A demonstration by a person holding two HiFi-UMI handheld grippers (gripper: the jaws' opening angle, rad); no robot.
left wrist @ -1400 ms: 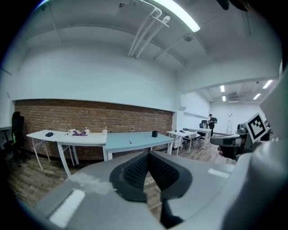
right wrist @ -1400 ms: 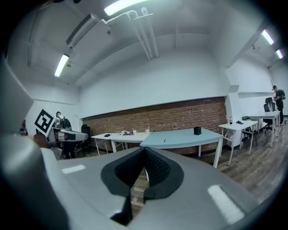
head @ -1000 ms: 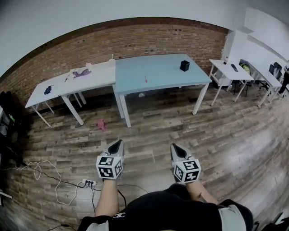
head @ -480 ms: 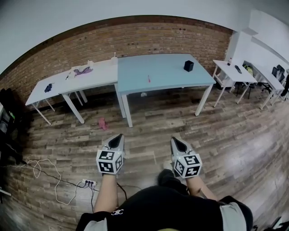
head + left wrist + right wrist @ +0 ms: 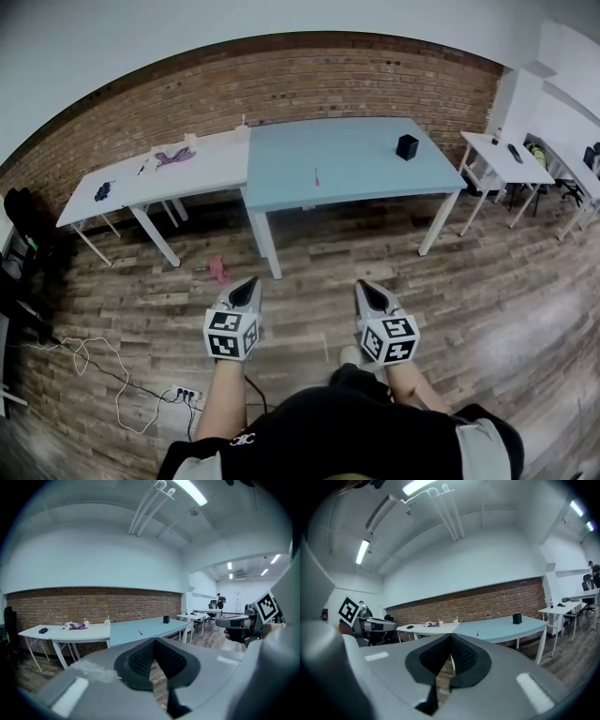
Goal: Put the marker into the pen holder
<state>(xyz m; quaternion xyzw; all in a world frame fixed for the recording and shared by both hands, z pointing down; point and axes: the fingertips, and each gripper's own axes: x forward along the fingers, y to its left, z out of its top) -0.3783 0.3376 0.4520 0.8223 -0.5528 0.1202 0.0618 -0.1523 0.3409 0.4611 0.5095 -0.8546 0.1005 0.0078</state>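
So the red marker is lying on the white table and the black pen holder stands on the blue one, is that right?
Not quite: the head view shows the red marker on the blue table, not the white table. The black pen holder does stand there.

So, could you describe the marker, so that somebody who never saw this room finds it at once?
Find the light blue table standing in front of the brick wall. Near the middle of its top lies the marker, a small thin stick. It is red and lies flat, while its neighbour, the black pen holder, stands upright toward the right end.
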